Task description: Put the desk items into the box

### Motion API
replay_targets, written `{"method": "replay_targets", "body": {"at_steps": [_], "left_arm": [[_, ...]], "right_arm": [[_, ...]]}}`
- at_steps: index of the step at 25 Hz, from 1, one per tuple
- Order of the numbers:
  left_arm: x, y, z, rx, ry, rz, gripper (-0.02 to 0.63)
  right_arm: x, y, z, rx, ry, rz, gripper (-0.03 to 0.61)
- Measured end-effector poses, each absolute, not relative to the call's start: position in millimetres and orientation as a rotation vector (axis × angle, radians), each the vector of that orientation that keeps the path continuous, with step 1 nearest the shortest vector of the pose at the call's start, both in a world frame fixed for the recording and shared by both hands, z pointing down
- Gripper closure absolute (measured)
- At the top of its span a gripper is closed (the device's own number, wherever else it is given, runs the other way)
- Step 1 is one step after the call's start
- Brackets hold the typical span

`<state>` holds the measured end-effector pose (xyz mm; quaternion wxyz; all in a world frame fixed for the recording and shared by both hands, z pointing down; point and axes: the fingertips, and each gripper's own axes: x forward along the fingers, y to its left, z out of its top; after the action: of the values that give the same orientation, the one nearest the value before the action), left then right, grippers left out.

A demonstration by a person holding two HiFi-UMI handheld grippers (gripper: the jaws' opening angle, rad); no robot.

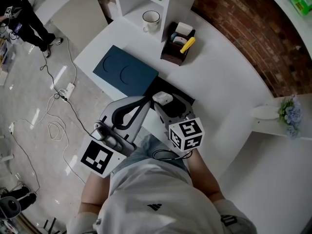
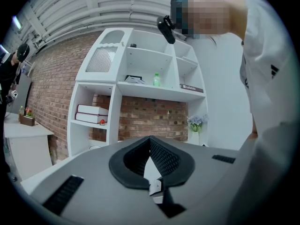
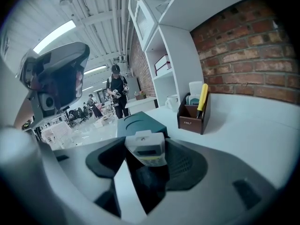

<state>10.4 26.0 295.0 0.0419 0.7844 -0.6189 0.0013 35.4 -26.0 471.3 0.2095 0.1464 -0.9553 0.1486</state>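
The small white plastic device with a grey screen and yellowish keys (image 3: pixel 146 147) sits clamped between the jaws of my right tool (image 1: pixel 165 102). It is gripped by its lower body so the screen end pokes out free, which I judge is meant to let it go down flat. It hangs over the desk (image 1: pixel 219 82) just beside the dark blue flat box with two pressed circles (image 1: pixel 126 73). A black flat piece (image 1: pixel 181 97) lies beneath it, and I cannot tell whether that is the box's open base. My left tool (image 2: pixel 150 144) is closed on nothing and tilted up towards the shelves, probably parked clear. Further back stand a brown desk organiser (image 1: pixel 176 47) and a white mug (image 1: pixel 151 18).
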Motion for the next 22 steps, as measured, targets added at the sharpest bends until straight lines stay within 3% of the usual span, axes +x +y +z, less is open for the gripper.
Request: {"method": "replay_targets", "body": {"at_steps": [22], "left_arm": [[20.8,17.7,295.4,2.444,-1.849,0.003,0.603]], "right_arm": [[68.4,-28.0,489.6,0.370,-2.456,0.320,0.316]]}}
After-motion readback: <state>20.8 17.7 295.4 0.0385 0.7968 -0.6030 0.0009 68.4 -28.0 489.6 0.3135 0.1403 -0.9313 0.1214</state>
